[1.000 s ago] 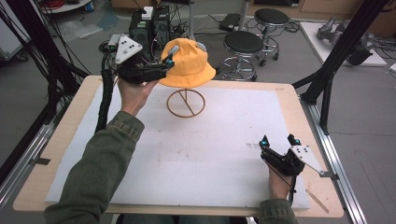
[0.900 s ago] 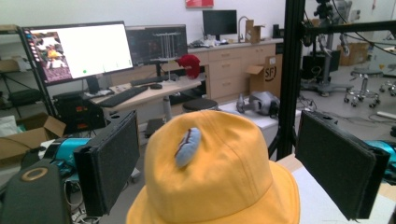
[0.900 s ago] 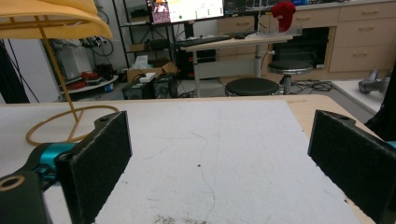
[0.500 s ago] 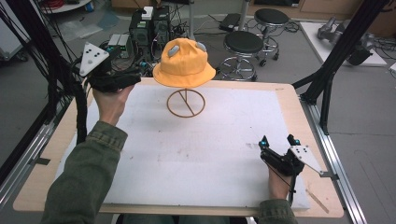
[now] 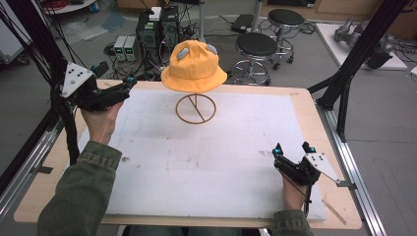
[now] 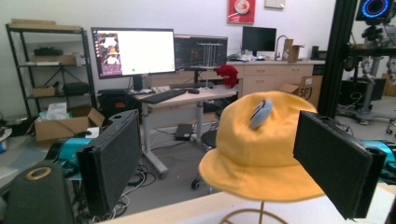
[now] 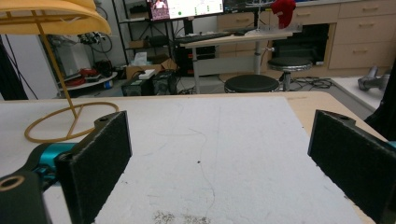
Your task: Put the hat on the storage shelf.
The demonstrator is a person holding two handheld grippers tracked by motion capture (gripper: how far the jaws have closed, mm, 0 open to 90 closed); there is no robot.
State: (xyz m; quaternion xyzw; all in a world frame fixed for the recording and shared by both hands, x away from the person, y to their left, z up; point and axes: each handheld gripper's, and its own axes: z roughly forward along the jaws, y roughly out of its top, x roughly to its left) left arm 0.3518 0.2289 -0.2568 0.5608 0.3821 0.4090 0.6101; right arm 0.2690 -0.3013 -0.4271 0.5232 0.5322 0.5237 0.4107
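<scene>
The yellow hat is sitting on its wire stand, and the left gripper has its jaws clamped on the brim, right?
Not quite. The yellow hat is on its wire stand, but the left gripper isn't clamped on the brim. The left gripper view shows its jaws wide open, with the hat farther off between them, untouched. The high view shows the gripper off to the hat's left.

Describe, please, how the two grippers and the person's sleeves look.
Each gripper is black with small teal parts and carries a grey three-cornered plate with dark dots: the left gripper and the right gripper. The jaws are flat black rectangular pads with a rough, foam-like face. A black cable trails from each. The sleeves are olive green cloth.
</scene>
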